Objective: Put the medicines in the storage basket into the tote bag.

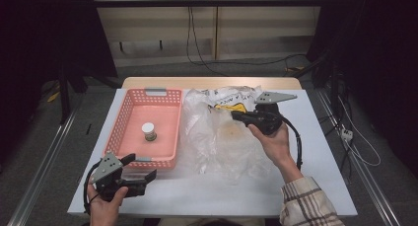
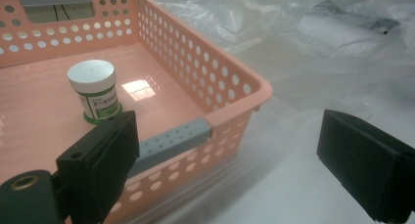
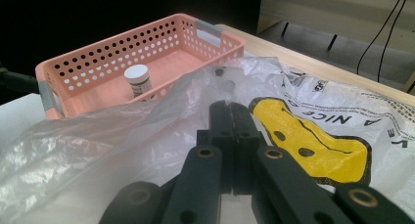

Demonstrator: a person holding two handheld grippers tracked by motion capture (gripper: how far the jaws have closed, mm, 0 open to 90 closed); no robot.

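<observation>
My right hand-held gripper (image 1: 235, 114) sits over the plastic bag (image 1: 217, 137) at about two o'clock from the middle of the tabletop (image 1: 315, 152); its jaws are pressed together, and in the right gripper view (image 3: 230, 109) they meet at the tip on a fold of the clear film, so I record it as gripping the plastic bag; the bag lies crumpled and spread on the tabletop, just beside the basket (image 1: 129, 107) on its three o'clock side, with a yellow print (image 1: 231, 108) toward its far edge; my left hand-held gripper (image 1: 143, 169) rests at about seven o'clock, near the basket's near rim; its jaws stand wide apart with nothing between them, and in the left gripper view (image 2: 225, 155) the basket's near corner (image 2: 254, 94) falls between the two black pads without touching either; the basket is pink, perforated, with grey handles at both short ends; inside it stands one small jar (image 1: 149, 131), upright, white lid, green label, clear of all four walls.
</observation>
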